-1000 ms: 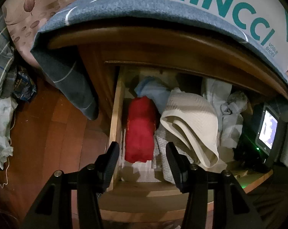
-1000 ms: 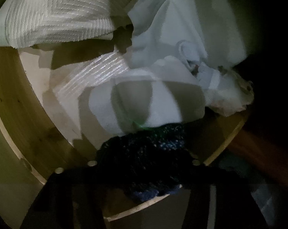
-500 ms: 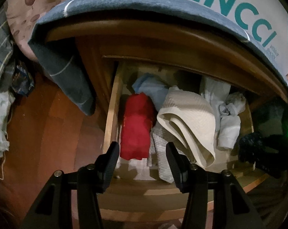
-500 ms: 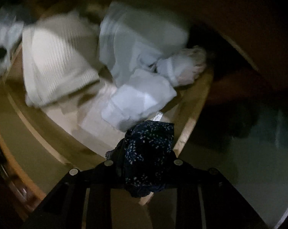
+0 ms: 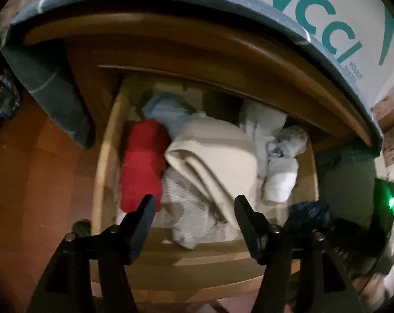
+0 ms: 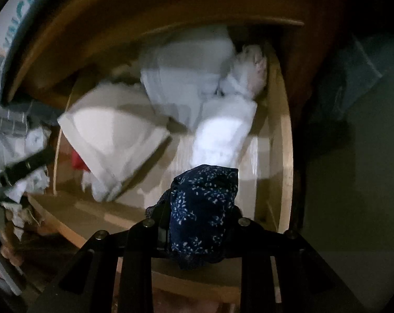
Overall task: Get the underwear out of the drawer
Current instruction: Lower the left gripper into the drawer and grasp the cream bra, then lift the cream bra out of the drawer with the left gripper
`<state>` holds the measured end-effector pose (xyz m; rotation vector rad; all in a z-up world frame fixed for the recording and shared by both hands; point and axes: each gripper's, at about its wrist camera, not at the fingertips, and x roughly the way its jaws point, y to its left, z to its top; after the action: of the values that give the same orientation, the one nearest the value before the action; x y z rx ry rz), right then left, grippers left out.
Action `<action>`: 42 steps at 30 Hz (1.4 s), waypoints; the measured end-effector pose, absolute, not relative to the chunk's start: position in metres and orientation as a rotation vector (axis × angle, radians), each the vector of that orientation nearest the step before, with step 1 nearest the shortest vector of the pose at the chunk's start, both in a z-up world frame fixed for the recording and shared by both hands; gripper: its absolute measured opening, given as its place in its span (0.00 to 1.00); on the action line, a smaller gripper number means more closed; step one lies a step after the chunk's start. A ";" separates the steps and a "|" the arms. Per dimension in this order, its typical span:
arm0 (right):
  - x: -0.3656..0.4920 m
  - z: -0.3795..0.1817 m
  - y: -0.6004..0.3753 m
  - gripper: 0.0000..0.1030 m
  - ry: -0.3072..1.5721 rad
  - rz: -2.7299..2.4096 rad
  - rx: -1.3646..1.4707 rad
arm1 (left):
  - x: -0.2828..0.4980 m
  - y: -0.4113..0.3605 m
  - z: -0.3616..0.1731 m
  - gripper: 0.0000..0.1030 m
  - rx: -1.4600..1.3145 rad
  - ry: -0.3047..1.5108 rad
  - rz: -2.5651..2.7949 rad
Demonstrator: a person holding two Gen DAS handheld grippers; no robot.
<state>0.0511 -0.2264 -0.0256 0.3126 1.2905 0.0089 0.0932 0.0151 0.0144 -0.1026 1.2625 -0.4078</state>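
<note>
The wooden drawer (image 5: 100,177) stands pulled out, holding a red cloth (image 5: 142,167), a folded cream cloth (image 5: 218,161) and pale white pieces (image 5: 280,180). My right gripper (image 6: 197,216) is shut on dark blue underwear (image 6: 202,208) with small white specks, lifted above the drawer's front right corner (image 6: 285,143). The bundle covers its fingertips. From the left wrist view the same blue underwear (image 5: 309,211) hangs at the drawer's right front. My left gripper (image 5: 193,203) hovers over the drawer's front, jaws opening, with nothing between them.
A blue-grey cloth (image 5: 53,88) drapes over the cabinet top and down its left side. On top lies a white bag with teal letters (image 5: 327,26). Wooden floor (image 5: 27,182) lies to the left. A device with a green light (image 5: 391,200) sits at the right.
My right gripper rose out of the drawer with the blue underwear and rolled, so the drawer now lies below it. My left gripper's jaws spread wider.
</note>
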 end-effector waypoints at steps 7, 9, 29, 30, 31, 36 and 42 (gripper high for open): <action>0.047 -0.027 -0.230 0.23 1.288 0.045 0.347 | 0.099 -0.008 0.011 0.67 -0.108 1.236 -0.429; 0.050 -0.030 -0.228 0.23 1.287 0.050 0.343 | 0.102 -0.017 0.005 0.67 -0.082 1.238 -0.436; 0.052 -0.030 -0.234 0.24 1.295 0.043 0.363 | 0.118 0.000 -0.032 0.68 -0.570 1.279 -0.262; 0.052 -0.030 -0.235 0.24 1.296 0.040 0.363 | 0.119 0.002 -0.034 0.68 -0.586 1.284 -0.254; 0.052 -0.030 -0.235 0.24 1.297 0.037 0.360 | 0.121 0.002 -0.036 0.68 -0.595 1.292 -0.248; 0.053 -0.031 -0.236 0.24 1.303 0.034 0.363 | 0.127 0.000 -0.048 0.68 -0.649 1.324 -0.231; 0.055 -0.032 -0.233 0.24 1.306 0.034 0.352 | 0.126 -0.004 -0.049 0.42 -0.650 1.311 -0.280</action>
<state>0.0548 -0.2332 -0.0317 0.3525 1.3059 0.0339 0.1255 -0.0043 -0.0489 -0.6497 1.3107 -0.2803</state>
